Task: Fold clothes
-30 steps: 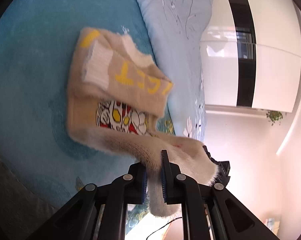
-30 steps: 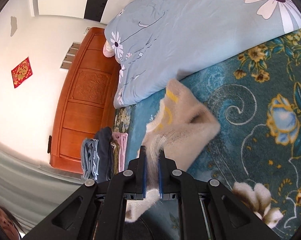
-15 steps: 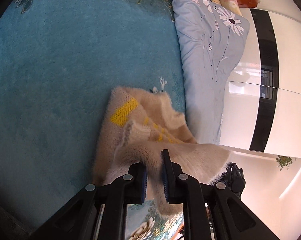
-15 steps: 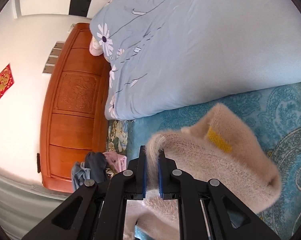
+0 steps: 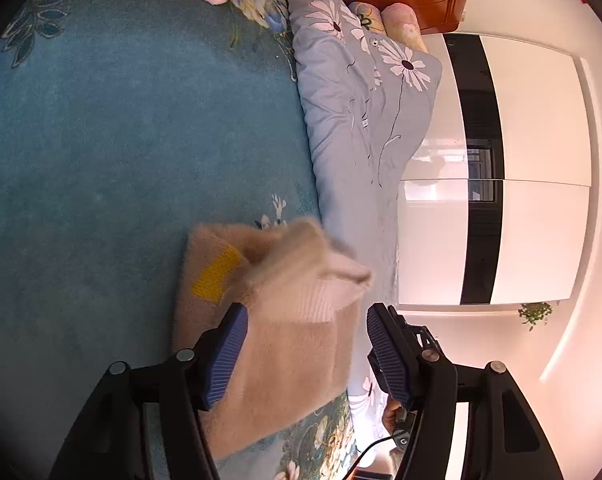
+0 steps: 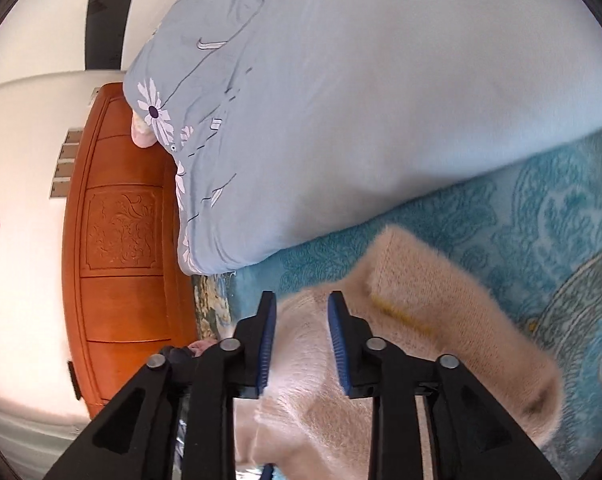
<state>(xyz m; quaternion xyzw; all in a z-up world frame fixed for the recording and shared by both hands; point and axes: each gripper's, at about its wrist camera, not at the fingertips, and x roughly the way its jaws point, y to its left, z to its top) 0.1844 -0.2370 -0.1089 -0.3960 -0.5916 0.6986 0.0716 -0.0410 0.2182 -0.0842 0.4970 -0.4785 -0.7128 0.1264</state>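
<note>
Sweater (image 5: 285, 344), beige and fuzzy with a yellow patch, lies folded on the teal blanket (image 5: 121, 160) of the bed. At nine o'clock of it the left gripper (image 5: 305, 344) is opening, jaws wide apart, fabric between them but unpressed. Toward three o'clock the right gripper (image 6: 301, 340) is opening too, sweater (image 6: 441, 340) between its jaws, pads clear. At twelve o'clock lies a pale-blue daisy quilt (image 6: 361, 100).

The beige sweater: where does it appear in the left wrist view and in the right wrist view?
Left wrist view: the beige sweater lies low in the centre, on the teal blanket.
Right wrist view: the beige sweater lies at the lower right.
Shared landmark: the light blue flowered quilt, beside the sweater in both views.
</note>
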